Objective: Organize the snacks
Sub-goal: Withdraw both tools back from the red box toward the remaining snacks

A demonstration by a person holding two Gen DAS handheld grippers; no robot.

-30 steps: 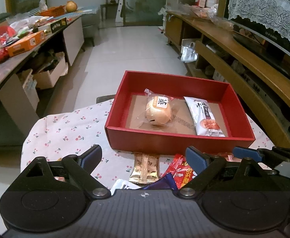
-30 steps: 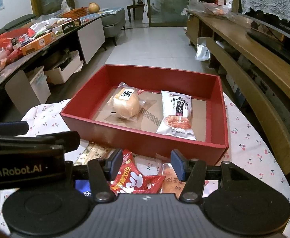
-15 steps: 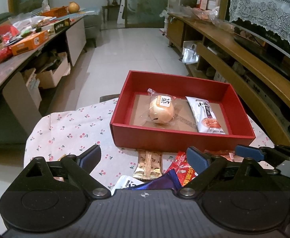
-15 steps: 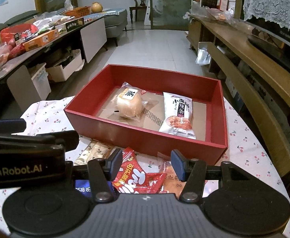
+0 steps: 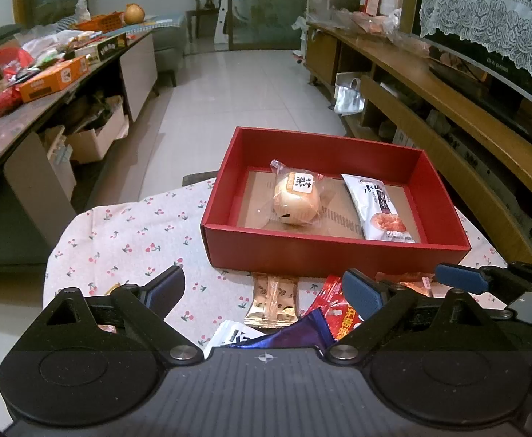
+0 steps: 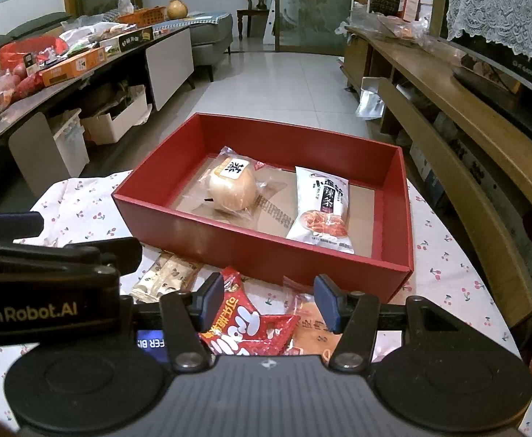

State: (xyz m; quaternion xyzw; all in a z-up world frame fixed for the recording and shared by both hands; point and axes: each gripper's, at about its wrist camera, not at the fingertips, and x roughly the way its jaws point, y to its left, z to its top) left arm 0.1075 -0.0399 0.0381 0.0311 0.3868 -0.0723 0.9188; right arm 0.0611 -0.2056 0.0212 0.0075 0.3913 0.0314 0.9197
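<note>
**Loose packets at the box's near wall, both grippers poised above them**

Starting at the left: the left gripper [image 5: 264, 286] stands with its jaws spread wide and nothing between its blue pads, hovering over the cherry-print tablecloth [image 5: 127, 233]. Just beyond its gap, at twelve o'clock, lies the small gold foil biscuit packet [image 5: 272, 300], flat on the cloth and hard against the near wall of the red cardboard box [image 5: 335, 255]. That one looks light and crinkly; I'd take it across its short width, by the body rather than the flimsy sealed ends.

Moving right, the red crinkled snack bag with white lettering [image 6: 246, 327] sits right under the right gripper [image 6: 268, 302], whose jaws are set narrow but gripping nothing, the bag lying below and between them. It looks puffy, slick and soft, so a pinch on the crimped top edge seems safest. An orange translucent wrapper [image 6: 311, 331] lies touching it at three o'clock.

Inside the box, a round pale bun in clear wrap [image 6: 232, 185] rests at eleven o'clock, with a white spicy-strip pouch [image 6: 320, 211] beside it toward one o'clock. The bun would likely squash easily.
</note>
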